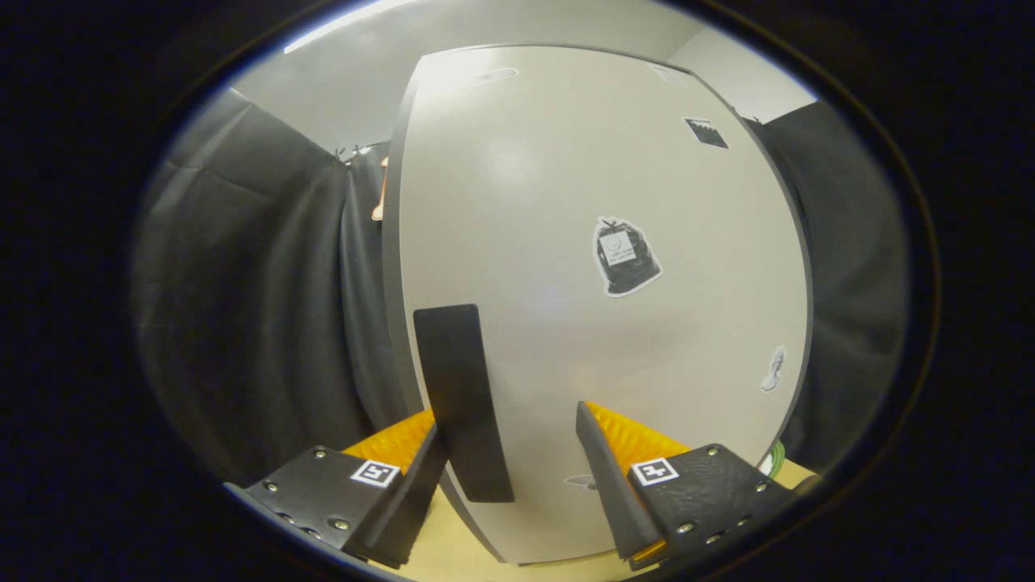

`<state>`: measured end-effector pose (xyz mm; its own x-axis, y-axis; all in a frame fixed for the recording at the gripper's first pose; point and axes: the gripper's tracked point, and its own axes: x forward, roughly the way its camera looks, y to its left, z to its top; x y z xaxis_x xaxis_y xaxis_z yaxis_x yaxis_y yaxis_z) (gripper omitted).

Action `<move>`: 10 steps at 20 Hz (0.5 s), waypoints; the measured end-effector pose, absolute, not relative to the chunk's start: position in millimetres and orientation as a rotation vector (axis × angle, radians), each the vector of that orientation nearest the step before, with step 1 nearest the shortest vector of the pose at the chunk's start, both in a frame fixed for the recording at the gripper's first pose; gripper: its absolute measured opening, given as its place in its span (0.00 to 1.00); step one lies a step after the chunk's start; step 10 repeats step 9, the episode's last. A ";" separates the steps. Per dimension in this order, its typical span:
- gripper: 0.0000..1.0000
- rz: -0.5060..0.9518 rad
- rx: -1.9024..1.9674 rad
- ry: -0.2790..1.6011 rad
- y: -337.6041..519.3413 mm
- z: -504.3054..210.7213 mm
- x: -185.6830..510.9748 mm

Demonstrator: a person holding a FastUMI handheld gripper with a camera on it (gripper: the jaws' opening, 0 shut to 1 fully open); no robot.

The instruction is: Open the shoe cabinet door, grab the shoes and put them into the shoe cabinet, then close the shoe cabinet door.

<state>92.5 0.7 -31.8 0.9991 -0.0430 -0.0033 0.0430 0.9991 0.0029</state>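
Observation:
The shoe cabinet door (566, 186) is a pale, smooth panel standing right in front of me. A flat black handle strip (462, 400) runs down it near its left edge. My gripper (509, 416) is open, its fingers reaching to either side of the handle's lower half. The left finger (404, 440) lies right beside the handle, while the right finger (623, 440) is a wide gap away over the bare door. Neither finger visibly presses on the handle. The door's dark left edge (390, 267) shows; I cannot tell whether the door stands ajar.
Black cloth walls (259, 307) hang close on the left and on the right (849, 267). Three stickers sit on the door, the largest a black one (627, 257). A pale wooden floor (453, 541) shows below the fingers, and something green (776, 459) by the cabinet's lower right corner.

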 end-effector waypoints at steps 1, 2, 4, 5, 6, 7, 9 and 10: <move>0.89 -0.047 0.001 0.002 0.5 -33.1 94.2; 0.89 -0.050 0.000 0.002 1.1 -33.7 96.6; 0.89 -0.055 -0.003 -0.001 1.0 -34.6 100.2; 0.89 -0.057 -0.001 -0.006 1.1 -35.9 99.3; 0.89 -0.059 0.002 -0.008 0.8 -36.0 99.2; 0.89 -0.060 0.006 -0.012 0.8 -36.3 98.3; 0.90 -0.061 0.009 -0.012 1.3 -35.2 98.8; 0.90 -0.061 0.009 -0.012 1.3 -35.2 98.8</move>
